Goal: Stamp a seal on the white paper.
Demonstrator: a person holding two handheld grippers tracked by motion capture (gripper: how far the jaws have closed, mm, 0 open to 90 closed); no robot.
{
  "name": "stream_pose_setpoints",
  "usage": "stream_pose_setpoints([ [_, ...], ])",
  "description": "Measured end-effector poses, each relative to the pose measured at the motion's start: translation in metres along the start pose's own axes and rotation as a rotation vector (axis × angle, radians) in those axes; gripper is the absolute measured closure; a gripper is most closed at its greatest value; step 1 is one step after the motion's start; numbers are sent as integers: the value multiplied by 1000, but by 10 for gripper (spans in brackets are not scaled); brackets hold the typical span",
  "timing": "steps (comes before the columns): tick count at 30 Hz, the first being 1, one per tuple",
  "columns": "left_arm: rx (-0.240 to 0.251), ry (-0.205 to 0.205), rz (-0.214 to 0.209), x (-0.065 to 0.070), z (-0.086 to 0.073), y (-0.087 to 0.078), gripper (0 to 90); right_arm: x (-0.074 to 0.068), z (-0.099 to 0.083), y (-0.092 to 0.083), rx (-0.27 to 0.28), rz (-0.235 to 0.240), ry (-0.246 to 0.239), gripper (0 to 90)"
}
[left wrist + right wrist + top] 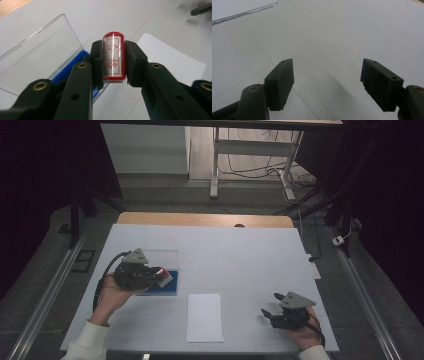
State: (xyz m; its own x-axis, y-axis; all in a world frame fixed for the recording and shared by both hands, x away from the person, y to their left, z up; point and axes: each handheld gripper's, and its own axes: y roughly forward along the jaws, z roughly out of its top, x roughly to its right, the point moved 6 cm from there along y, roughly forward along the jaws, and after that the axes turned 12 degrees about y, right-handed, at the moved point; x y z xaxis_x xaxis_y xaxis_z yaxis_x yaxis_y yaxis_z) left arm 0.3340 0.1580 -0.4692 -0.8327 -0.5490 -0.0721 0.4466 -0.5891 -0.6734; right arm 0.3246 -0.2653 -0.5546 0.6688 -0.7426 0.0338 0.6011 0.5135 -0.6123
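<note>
A red stamp (114, 59) with a white label and red characters sits clamped between the jaws of my left gripper (113, 62). From above, that left gripper (159, 276) holds the stamp (164, 278) over the blue ink pad box (167, 290), whose clear lid (160, 257) stands open behind it. The blue box edge (72, 65) and clear lid (37, 57) lie to the left of the jaws. A white sheet of paper (205, 317) lies in the middle near the front edge. My right gripper (272, 305) rests open at the front right, its jaws (328, 85) wide apart over bare table.
The white table top (240, 255) ends in a wooden strip at the back. Paper (172, 60) lies just right of the held stamp, and the paper's corner (239, 10) is at the upper left of the right gripper view. Desk legs and cables stand on the floor beyond.
</note>
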Motion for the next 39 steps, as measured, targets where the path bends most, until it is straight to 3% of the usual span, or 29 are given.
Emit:
stream_pose_setpoints([
  [39,-5,107,-106,40,23,19,698,-1,-1,1,-9,-2,-2,262],
])
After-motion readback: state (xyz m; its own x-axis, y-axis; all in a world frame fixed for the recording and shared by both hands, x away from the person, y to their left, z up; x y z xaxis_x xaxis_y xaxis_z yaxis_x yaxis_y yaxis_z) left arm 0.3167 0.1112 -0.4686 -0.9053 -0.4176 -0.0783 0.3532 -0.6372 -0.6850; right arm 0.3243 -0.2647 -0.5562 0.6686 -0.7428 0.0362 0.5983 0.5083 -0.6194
